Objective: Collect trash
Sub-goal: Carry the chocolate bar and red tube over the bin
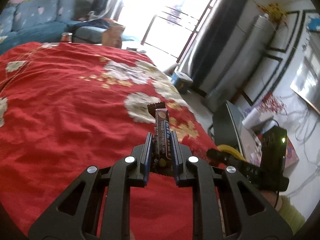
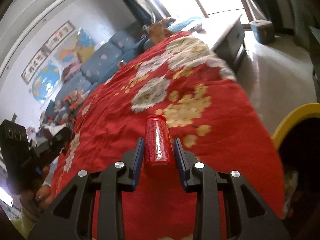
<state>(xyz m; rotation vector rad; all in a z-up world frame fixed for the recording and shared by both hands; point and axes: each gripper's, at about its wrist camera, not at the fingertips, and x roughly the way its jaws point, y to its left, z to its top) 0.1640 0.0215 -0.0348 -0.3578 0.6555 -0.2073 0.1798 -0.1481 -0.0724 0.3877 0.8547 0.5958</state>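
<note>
The left tool [image 1: 161, 138] was clamped on one brown snack wrapper [image 1: 162, 138], its two dark-blue pads pressed flat against the wrapper's sides so that the packet stood up between them, its crimped end poking out past the tips, above the red flowered cloth [image 1: 66, 104] that covered the surface. At the far edge of that cloth stood one can [image 1: 66, 37], with a blue sofa [image 1: 36, 18] behind it. To the right in the left wrist view, the other handheld device showed as a black body with one small green light, and beside it one curved yellow rim [image 1: 233, 150] peeked out past the cloth's edge. In the right wrist view, the left device appeared at the far left, gripped by a hand [image 2: 40, 195]. The right tool [image 2: 159, 142] had one red plastic bottle [image 2: 158, 140] between its two pads, lengthwise along the fingers with its capped end pointing away; the pads stood at the bottle's sides, though a thin gap seemed to show on each side, so I could not tell whether they truly pressed on it. The bottle hung over the same red cloth [image 2: 230, 104]. At the far right edge, one yellow-rimmed bin [image 2: 294, 113] with a dark inside stood just beside the surface, lower than the cloth.
</note>
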